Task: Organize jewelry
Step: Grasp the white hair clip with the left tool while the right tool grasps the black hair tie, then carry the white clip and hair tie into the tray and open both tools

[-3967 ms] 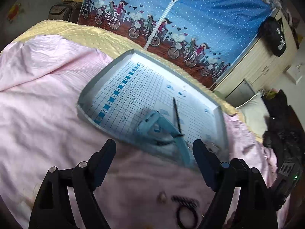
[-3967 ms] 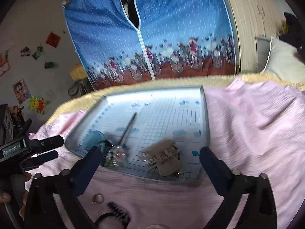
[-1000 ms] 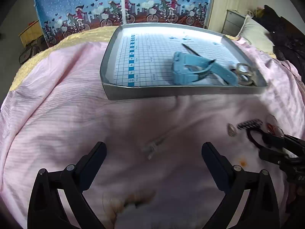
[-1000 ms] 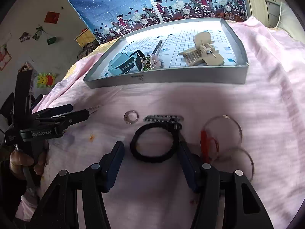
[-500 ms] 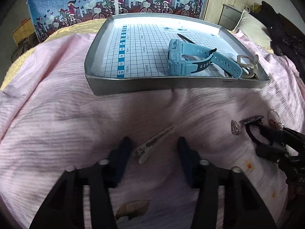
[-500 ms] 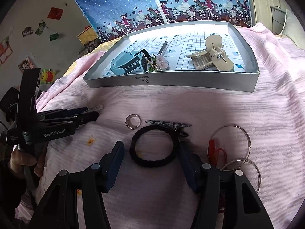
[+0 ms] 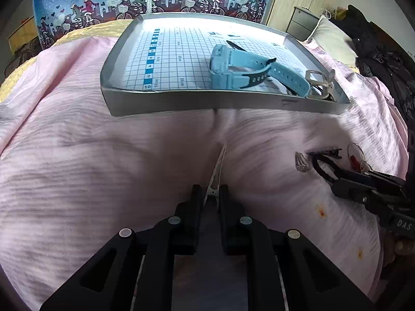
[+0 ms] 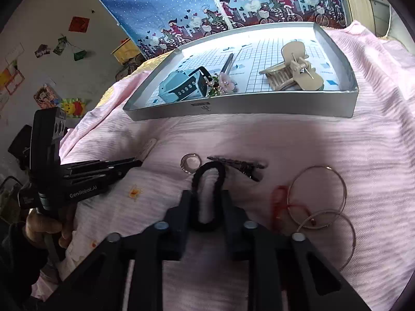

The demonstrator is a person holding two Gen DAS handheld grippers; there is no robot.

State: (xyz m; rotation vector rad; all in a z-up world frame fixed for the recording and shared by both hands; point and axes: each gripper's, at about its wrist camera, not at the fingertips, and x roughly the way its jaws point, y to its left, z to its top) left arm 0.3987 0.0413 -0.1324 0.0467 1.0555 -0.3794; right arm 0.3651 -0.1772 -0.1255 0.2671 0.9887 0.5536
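Observation:
My left gripper [image 7: 209, 190] is shut on a slim pale hair clip [image 7: 217, 169] lying on the pink bedsheet, its tip pointing toward the grey tray [image 7: 181, 101]. In the tray lie a light blue watch [image 7: 243, 68] and a beige claw clip [image 8: 293, 68]. My right gripper [image 8: 206, 197] is shut on a black hair tie [image 8: 207, 181], squeezed into a narrow loop on the sheet. Just beyond it lie a silver ring [image 8: 190, 163] and a black comb clip [image 8: 237, 164]. Two thin hoop bangles [image 8: 317, 191] with a red thread lie to its right.
The tray also holds a flower ornament [image 8: 225, 83] and a dark stick pin [image 8: 227, 63]. A blue printed curtain [image 8: 233, 2] hangs behind the bed. Dark clothing [image 7: 384, 51] is piled at the right, beside a pillow. A hand [image 8: 46, 229] holds the left gripper's handle.
Both grippers have gone from wide open to shut: the left closed on the pale hair clip, the right on the black hair tie, squashing its round loop narrow.

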